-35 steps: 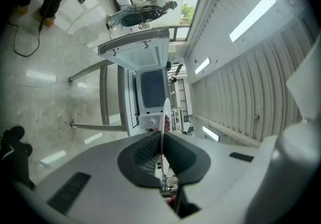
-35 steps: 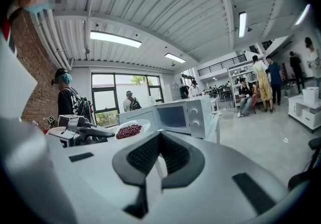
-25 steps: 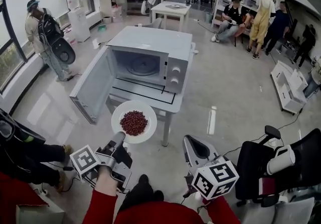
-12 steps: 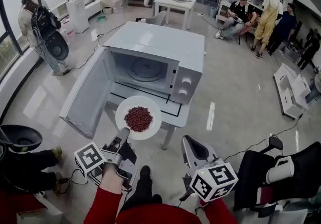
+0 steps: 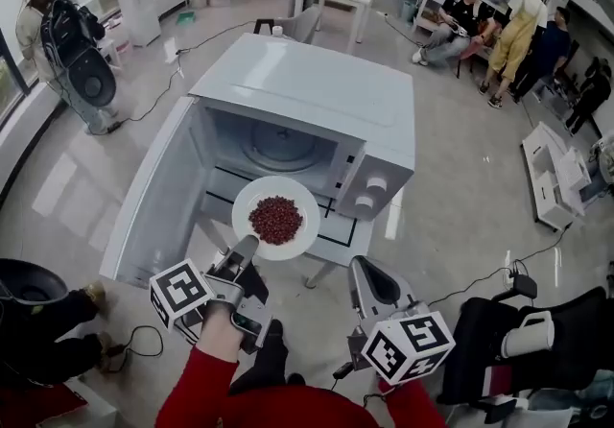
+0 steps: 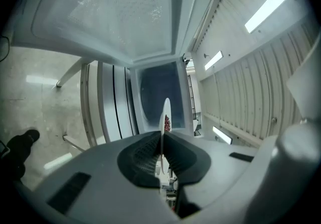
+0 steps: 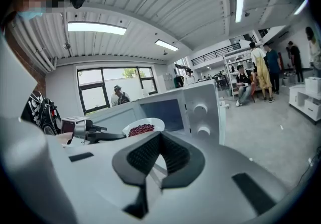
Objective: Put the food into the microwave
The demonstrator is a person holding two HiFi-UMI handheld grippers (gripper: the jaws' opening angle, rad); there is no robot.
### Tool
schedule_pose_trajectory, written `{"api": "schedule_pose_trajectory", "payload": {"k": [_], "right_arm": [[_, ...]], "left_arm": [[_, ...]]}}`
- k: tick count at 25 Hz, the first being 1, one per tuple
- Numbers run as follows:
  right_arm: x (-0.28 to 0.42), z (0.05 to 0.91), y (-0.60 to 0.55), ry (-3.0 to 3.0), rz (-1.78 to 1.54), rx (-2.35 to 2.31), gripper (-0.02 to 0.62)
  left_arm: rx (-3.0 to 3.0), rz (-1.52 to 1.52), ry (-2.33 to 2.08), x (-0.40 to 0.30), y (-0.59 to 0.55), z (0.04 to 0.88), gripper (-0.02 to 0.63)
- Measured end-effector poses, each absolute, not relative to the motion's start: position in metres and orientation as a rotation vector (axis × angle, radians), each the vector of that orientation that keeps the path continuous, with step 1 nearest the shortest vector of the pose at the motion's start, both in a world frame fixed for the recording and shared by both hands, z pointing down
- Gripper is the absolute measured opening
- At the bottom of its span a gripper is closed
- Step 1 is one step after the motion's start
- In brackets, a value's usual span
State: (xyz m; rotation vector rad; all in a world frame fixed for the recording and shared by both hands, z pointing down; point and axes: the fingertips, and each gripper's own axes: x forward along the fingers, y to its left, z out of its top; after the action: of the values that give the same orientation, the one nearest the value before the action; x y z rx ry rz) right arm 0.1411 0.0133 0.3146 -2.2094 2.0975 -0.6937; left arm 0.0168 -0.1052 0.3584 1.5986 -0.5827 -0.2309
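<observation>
1. The left tongs (image 5: 247, 246) were clamped on the near rim of a white plate (image 5: 305, 205), holding it out level; in the left gripper view the plate showed edge-on between the pressed pads.
2. A heap of small dark-red food (image 5: 275, 219) lay in the middle of the plate.
3. The plate hung in the air just in front of the open mouth of the white microwave (image 5: 297, 90), over the front part of the bench (image 5: 331, 232) that carried it.
4. The microwave door (image 5: 158, 196) stood swung wide to the left, with the glass turntable (image 5: 278, 146) visible inside.
5. The right tongs (image 5: 361, 268) were closed on nothing, near the plate on its right.
</observation>
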Motion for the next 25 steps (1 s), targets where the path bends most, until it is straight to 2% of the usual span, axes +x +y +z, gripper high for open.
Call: {"api": "schedule_pose_trajectory", "payload": {"k": [25], "right_arm": [[0.158, 0.337, -0.055, 2.140, -0.795, -2.284, 0.014]], "left_arm": [[1.594, -0.197, -0.605, 0.056, -0.173, 0.389, 0.020]]}}
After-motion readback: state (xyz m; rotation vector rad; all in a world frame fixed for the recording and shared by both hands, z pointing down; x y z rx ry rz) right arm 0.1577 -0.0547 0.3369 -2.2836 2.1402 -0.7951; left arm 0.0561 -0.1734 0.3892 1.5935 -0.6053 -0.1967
